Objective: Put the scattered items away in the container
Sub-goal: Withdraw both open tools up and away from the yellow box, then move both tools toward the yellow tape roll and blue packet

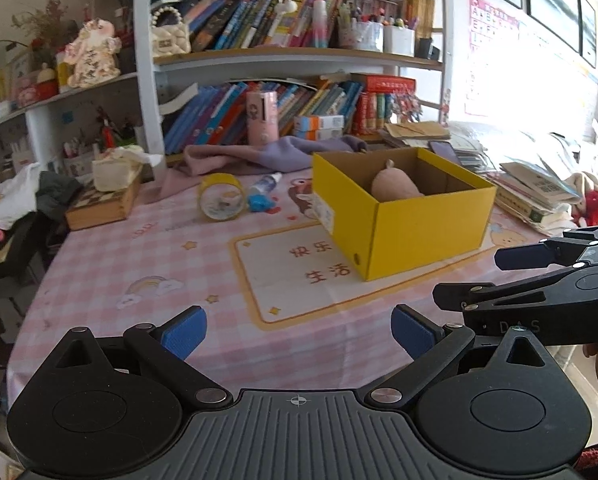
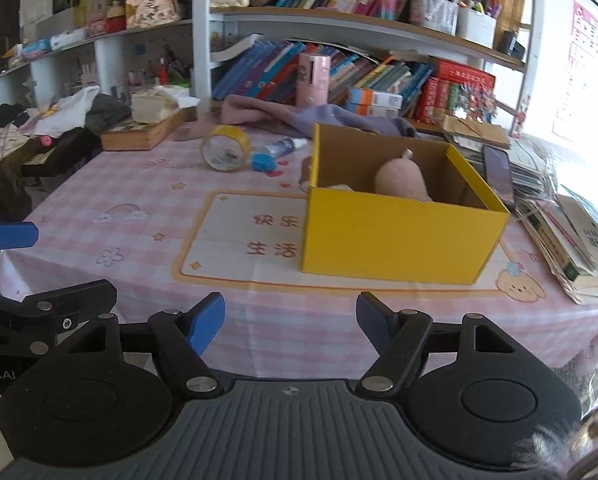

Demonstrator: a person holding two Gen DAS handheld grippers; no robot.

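Note:
A yellow cardboard box [image 1: 427, 232] [image 2: 399, 236] stands open on the pink checked tablecloth, with a pink plush item [image 1: 395, 186] [image 2: 399, 178] inside. Behind and left of it lie a yellow tape roll [image 1: 221, 197] [image 2: 225, 153] and a small bottle with a blue cap [image 1: 263, 192] [image 2: 277, 152]. My left gripper [image 1: 299, 332] is open and empty above the table's near edge. My right gripper [image 2: 291, 318] is open and empty, also at the near edge; it shows at the right of the left wrist view [image 1: 539, 280].
A purple cloth [image 1: 267, 154] [image 2: 299, 114] lies behind the items. A wooden box with a tissue pack [image 1: 107, 196] [image 2: 147, 128] sits at the left. Stacked books and papers [image 1: 539, 192] [image 2: 571, 232] and a phone [image 2: 499, 174] lie right of the box. Bookshelves [image 1: 299, 56] stand behind.

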